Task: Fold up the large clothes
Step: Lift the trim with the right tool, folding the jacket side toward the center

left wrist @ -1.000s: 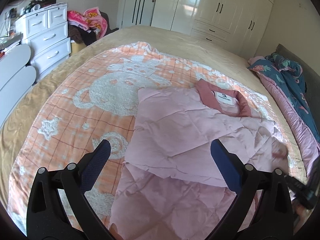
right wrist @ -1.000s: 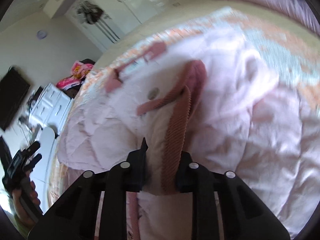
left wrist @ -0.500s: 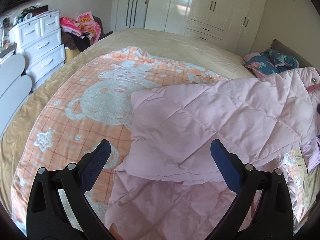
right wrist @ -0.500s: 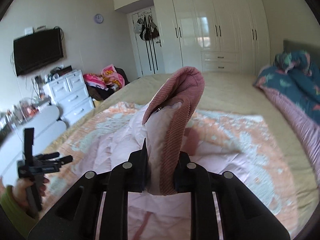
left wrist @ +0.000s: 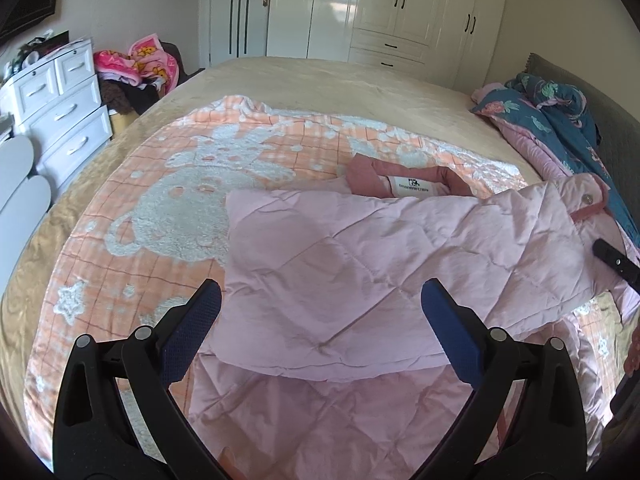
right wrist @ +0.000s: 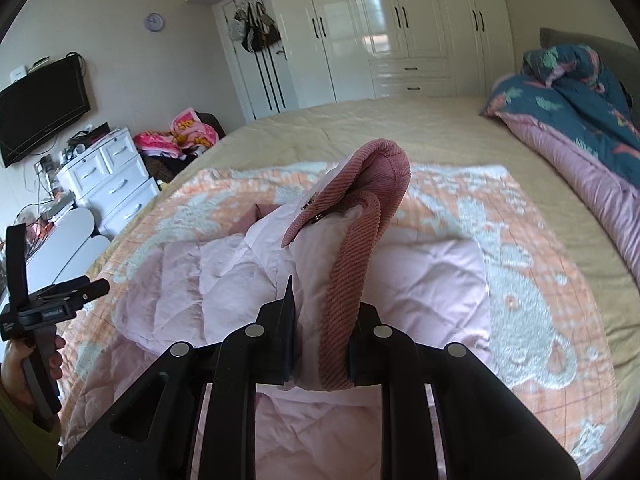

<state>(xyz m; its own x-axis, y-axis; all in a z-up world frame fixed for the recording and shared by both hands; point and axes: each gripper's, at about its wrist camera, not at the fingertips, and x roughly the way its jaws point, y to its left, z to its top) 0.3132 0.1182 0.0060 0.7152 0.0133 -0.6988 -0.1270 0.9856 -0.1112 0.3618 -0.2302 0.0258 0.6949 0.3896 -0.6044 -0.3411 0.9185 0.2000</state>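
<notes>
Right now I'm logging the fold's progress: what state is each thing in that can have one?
Pink jacket: spread on the blanket, partly folded over itself, one cuffed end lifted.
Right gripper: shut on the jacket's ribbed cuff.
Left gripper: open, empty, above the jacket.
Blanket: laid flat on the bed.
Wardrobe: doors closed.
Dresser: drawers closed.

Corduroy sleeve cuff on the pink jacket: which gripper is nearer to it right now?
Right. The right gripper is shut on the corduroy cuff. The left gripper hovers open over the pink quilted jacket, well away from it.
</notes>
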